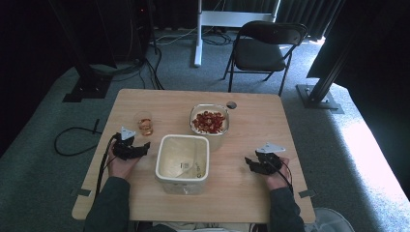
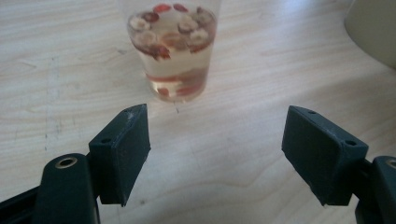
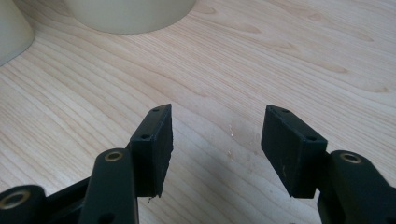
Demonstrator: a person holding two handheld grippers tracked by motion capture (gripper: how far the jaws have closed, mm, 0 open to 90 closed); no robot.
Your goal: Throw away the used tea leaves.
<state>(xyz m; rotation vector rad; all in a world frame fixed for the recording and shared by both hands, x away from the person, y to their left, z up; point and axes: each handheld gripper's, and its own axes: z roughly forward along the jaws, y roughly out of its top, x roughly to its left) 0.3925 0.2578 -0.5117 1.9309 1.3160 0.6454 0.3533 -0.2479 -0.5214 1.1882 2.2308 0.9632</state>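
A clear plastic cup (image 2: 173,51) of pale liquid with floating red and white fruit pieces stands on the wooden table (image 1: 251,193); it appears as a small amber cup (image 1: 144,124) at the table's left. My left gripper (image 2: 215,161) (image 1: 145,146) hovers just short of the cup, jaws open, nothing between them. A glass bowl (image 1: 209,122) of red fruit sits at the back middle. In front of it stands a cream square tub (image 1: 183,162), empty. My right gripper (image 3: 217,149) (image 1: 249,162) is open over bare wood to the tub's right.
A folding chair (image 1: 263,48) stands beyond the table's far edge on the grey carpet. A small dark round disc (image 1: 231,104) lies near the bowl. In the right gripper view the tub's cream walls (image 3: 126,14) rise at the top left. Cables trail on the floor at left.
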